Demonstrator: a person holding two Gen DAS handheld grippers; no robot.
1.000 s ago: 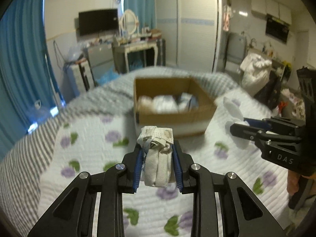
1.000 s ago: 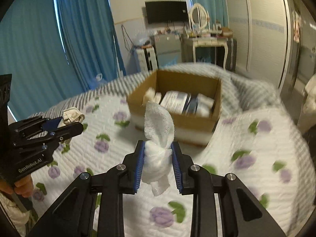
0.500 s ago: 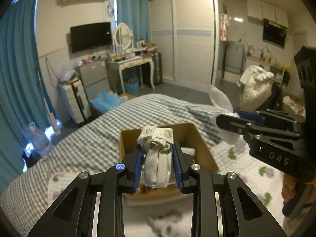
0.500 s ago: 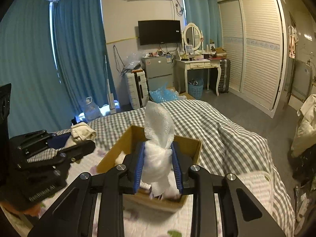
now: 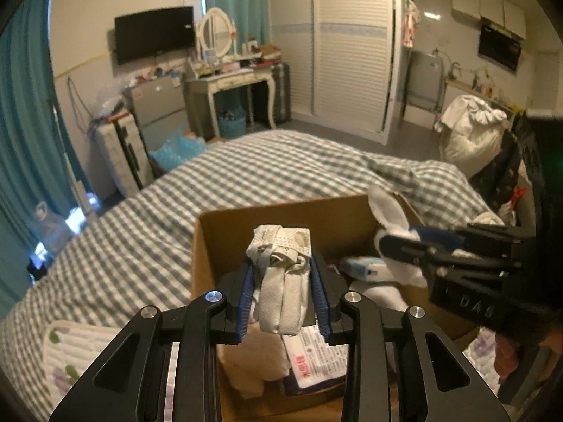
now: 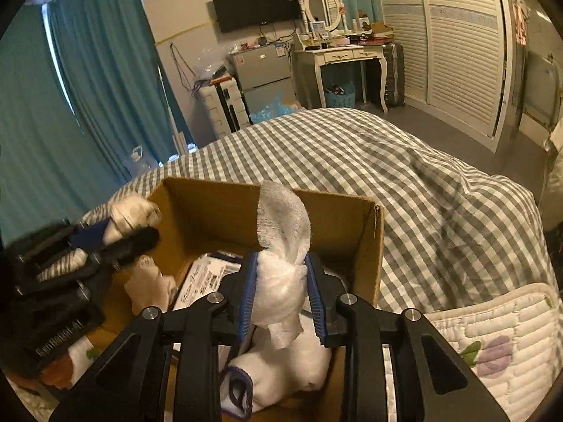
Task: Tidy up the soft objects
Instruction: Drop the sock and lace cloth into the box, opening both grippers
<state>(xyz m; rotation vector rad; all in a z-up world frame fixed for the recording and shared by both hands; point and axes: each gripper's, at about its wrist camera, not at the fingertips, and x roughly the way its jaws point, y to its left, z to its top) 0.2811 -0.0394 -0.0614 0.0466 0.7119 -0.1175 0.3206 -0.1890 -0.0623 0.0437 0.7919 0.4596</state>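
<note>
While both grippers are hanging over the cardboard box (image 5: 352,218) on the checked bedspread (image 5: 246,176), each is carrying a bundle. Between the blue pads of the left gripper (image 5: 284,300), whose jaws have just been opening, the folded beige cloth bundle (image 5: 281,281) is standing upright, its long axis vertical, its banded end pointing up; a gap is showing beside each pad, and I cannot tell whether they are gripping it. The right gripper (image 6: 284,299), jaws also just easing apart, is pressing on a knotted white cloth (image 6: 281,281), long axis upright, its loose tail pointing up and curling toward the box's far wall. Inside the box, white socks (image 6: 281,376) and a printed packet (image 5: 313,355) are lying beneath both bundles.
</note>
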